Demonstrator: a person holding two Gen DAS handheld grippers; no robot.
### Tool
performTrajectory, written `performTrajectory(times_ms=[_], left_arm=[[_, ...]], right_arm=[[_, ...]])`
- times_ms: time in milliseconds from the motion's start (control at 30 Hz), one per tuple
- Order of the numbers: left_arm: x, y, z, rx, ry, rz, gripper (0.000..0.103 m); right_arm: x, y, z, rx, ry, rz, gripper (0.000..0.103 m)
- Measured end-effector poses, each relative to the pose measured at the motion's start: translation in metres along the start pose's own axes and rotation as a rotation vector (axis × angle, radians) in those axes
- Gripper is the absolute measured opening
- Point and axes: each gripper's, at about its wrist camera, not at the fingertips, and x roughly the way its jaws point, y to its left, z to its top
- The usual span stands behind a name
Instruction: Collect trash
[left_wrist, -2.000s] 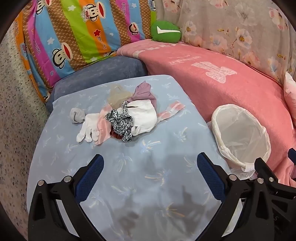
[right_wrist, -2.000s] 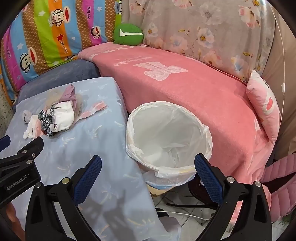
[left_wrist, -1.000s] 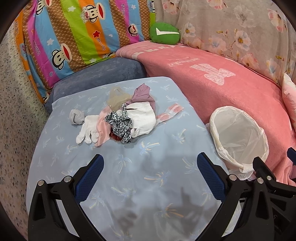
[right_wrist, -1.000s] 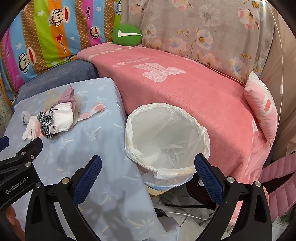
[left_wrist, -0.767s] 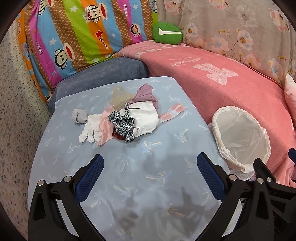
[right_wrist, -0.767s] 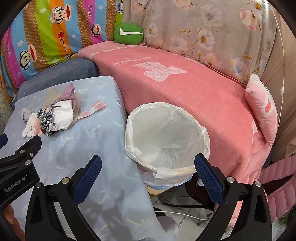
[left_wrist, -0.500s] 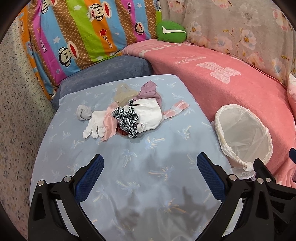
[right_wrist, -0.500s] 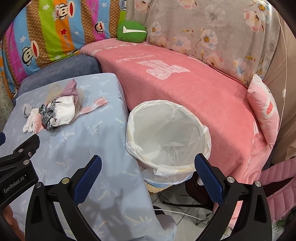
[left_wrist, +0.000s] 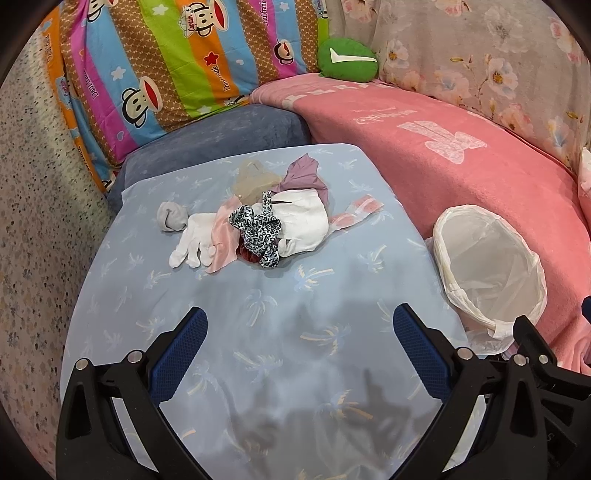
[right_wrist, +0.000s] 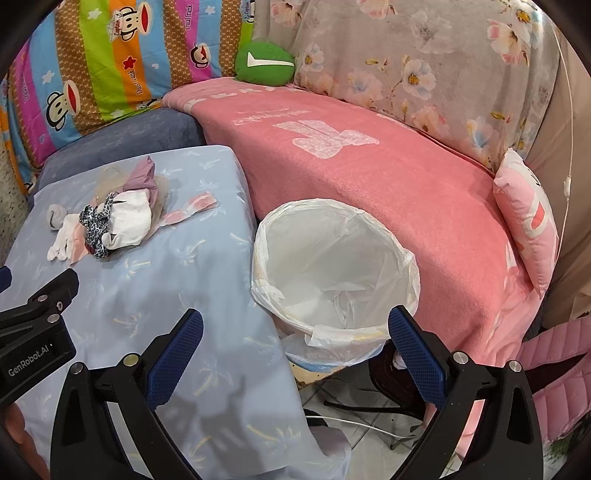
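A pile of trash (left_wrist: 258, 221) lies on the blue-covered table (left_wrist: 295, 332): a white glove (left_wrist: 188, 242), a grey sock (left_wrist: 170, 217), a leopard-print cloth (left_wrist: 256, 230), a white bundle (left_wrist: 303, 221), purple and pink scraps. The pile also shows in the right wrist view (right_wrist: 107, 221). A white-lined bin (right_wrist: 332, 269) stands right of the table; it also shows in the left wrist view (left_wrist: 487, 273). My left gripper (left_wrist: 295, 339) is open and empty, short of the pile. My right gripper (right_wrist: 295, 343) is open and empty over the bin's near rim.
A pink-blanketed sofa (right_wrist: 369, 155) curves behind the bin. A striped monkey-print cushion (left_wrist: 166, 62), a green cushion (left_wrist: 349, 62) and a pink pillow (right_wrist: 528, 221) line it. A grey-blue cushion (left_wrist: 221, 136) lies behind the table. Tiled floor with a cable (right_wrist: 351, 417) is below the bin.
Both grippers have drifted slightly; the pile and bin have shifted a little in view. Both grippers stay open and empty.
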Motion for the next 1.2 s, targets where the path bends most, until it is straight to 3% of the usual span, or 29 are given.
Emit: performTrajectory(times_ms=[1200], left_arm=[[0.0014, -0.0039, -0.0002, 0.012, 0.007, -0.009, 0.096]], right_arm=[[0.0033, -0.0055, 0.0028, 0.009, 0.007, -0.006, 0.097]])
